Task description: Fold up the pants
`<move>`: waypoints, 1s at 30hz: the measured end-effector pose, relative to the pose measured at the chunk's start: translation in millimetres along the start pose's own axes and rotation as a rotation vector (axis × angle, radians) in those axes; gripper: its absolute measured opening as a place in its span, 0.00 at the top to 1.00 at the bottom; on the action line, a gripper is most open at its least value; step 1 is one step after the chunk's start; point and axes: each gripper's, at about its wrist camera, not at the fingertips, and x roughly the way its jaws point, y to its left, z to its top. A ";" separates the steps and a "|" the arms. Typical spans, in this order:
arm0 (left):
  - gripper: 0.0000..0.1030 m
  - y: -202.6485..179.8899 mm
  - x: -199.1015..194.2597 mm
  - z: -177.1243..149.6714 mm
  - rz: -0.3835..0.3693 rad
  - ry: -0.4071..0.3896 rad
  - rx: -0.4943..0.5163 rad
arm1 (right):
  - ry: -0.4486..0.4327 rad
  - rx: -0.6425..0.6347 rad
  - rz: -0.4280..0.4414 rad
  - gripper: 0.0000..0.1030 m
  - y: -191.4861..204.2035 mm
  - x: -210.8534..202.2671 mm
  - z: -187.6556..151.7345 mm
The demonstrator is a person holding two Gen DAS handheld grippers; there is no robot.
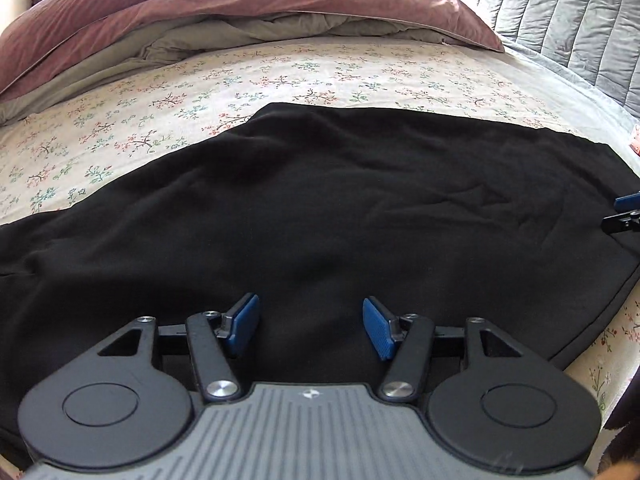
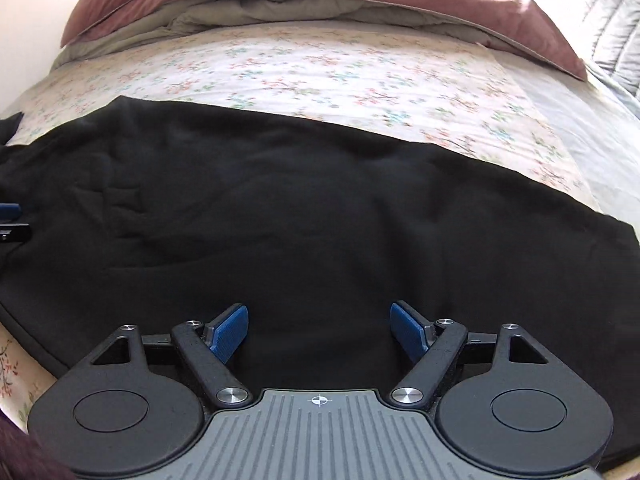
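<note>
Both the left tongs and right tongs are hovering open and empty over the black pants lying flat on the bed, seemingly between folds, so each is needing an edge toward six o'clock to grip next.

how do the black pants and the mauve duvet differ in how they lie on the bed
The black pants lie spread nearly flat over the near part of the floral sheet; the mauve duvet is bunched in a thick heap at the far end. The pants show one plain black face with shallow wrinkles; the duvet is turned back, baring a grey-green underside. Both rest on the sheet, and no gripper holds either.
</note>
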 end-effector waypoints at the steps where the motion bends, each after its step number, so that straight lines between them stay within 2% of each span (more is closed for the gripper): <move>1: 0.30 -1.4 -1.2 -1.6 0.005 0.006 0.005 | 0.021 0.028 -0.034 0.23 -16.3 -1.9 -3.4; 3: 0.30 -5.5 -4.1 -4.6 0.017 0.016 0.017 | 0.047 0.110 -0.033 0.21 -52.2 -6.6 -9.7; 5: 0.29 -8.7 -6.7 -6.3 0.028 0.029 0.023 | 0.073 0.181 -0.089 0.22 -84.6 -9.6 -14.7; 6: 0.28 -10.7 -7.4 -6.2 0.033 0.036 0.020 | 0.091 0.266 -0.090 0.22 -103.6 -11.9 -14.9; 7: 0.28 -13.4 -8.7 -6.4 0.038 0.044 0.017 | 0.096 0.295 -0.088 0.24 -115.8 -14.1 -13.5; 10: 0.28 -20.4 -9.8 -2.8 0.056 0.066 0.001 | 0.112 0.223 -0.293 0.23 -137.6 -12.7 -5.5; 11: 0.28 -23.2 -11.1 -1.2 0.059 0.068 -0.004 | 0.097 0.223 -0.303 0.23 -150.0 -14.5 -5.4; 15: 0.28 -39.1 -21.3 4.9 -0.001 0.014 -0.032 | -0.036 0.387 -0.177 0.23 -203.5 -21.9 3.7; 17: 0.28 -49.0 -23.0 8.5 -0.026 -0.012 -0.054 | -0.082 0.432 -0.179 0.24 -223.2 -19.4 11.5; 20: 0.28 -65.6 -20.8 13.7 -0.058 -0.038 -0.072 | -0.124 0.435 -0.201 0.35 -243.4 -5.4 20.5; 22: 0.29 -77.0 -17.4 16.2 -0.070 -0.052 -0.066 | -0.147 0.426 -0.190 0.47 -251.0 4.7 22.5; 24: 0.29 -87.4 -12.2 17.8 -0.079 -0.058 -0.061 | -0.170 0.419 -0.161 0.54 -258.1 14.8 23.5; 30: 0.29 -106.1 -2.0 20.7 -0.115 -0.056 -0.052 | -0.234 0.424 -0.132 0.57 -262.8 23.9 21.0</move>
